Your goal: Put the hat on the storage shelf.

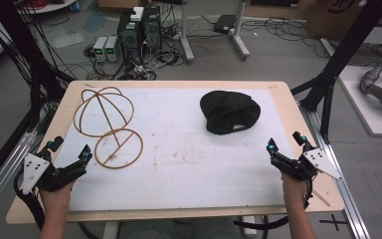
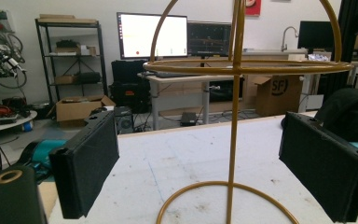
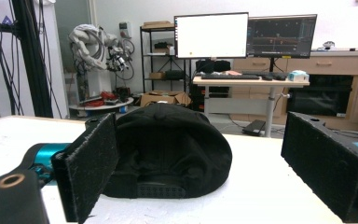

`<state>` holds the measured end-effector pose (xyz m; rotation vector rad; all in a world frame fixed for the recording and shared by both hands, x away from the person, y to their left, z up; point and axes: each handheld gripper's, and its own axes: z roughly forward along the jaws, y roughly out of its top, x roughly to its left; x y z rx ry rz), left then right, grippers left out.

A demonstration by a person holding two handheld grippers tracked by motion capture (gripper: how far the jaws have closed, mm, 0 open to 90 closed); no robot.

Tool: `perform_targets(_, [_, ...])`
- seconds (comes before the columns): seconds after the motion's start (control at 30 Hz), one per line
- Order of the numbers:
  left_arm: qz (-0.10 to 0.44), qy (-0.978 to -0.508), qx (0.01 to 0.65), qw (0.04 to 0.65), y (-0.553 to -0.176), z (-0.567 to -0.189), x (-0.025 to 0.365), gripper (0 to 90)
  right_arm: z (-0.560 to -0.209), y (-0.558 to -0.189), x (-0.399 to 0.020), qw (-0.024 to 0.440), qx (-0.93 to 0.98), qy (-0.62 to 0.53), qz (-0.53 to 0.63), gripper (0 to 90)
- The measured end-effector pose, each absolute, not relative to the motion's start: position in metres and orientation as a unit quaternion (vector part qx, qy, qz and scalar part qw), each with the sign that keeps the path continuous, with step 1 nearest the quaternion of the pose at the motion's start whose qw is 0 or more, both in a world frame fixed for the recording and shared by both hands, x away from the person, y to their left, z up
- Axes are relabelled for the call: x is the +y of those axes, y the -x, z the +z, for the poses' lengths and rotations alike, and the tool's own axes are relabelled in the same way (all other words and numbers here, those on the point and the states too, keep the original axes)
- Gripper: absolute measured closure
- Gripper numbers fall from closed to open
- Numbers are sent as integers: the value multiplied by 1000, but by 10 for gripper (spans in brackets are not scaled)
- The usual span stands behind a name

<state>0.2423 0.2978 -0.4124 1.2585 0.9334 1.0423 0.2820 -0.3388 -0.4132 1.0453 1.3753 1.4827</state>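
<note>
A black cap [image 1: 230,112] lies on the white table top at the back right; in the right gripper view the cap [image 3: 168,149] sits a short way ahead, its strap facing me. A gold wire stand [image 1: 110,124] with a round base and a domed top stands at the left; its post [image 2: 234,116] rises just ahead between the left jaws. My left gripper [image 1: 70,149] is open near the front left, close to the stand's base ring. My right gripper [image 1: 287,142] is open at the front right, below the cap, with nothing between its jaws.
The wooden table [image 1: 179,85] has bare edges around the white sheet. Black frame posts [image 1: 338,55] stand at the right, and computers [image 1: 139,30] with cables sit on the floor behind. A desk with monitors [image 3: 244,35] is far off.
</note>
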Motion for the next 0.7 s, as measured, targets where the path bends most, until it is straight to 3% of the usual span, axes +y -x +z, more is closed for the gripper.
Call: perform_targets(0.7, [440,-540,401,595,-243,-414,299,121,-405,-286,-342,424,567,-392,588,110])
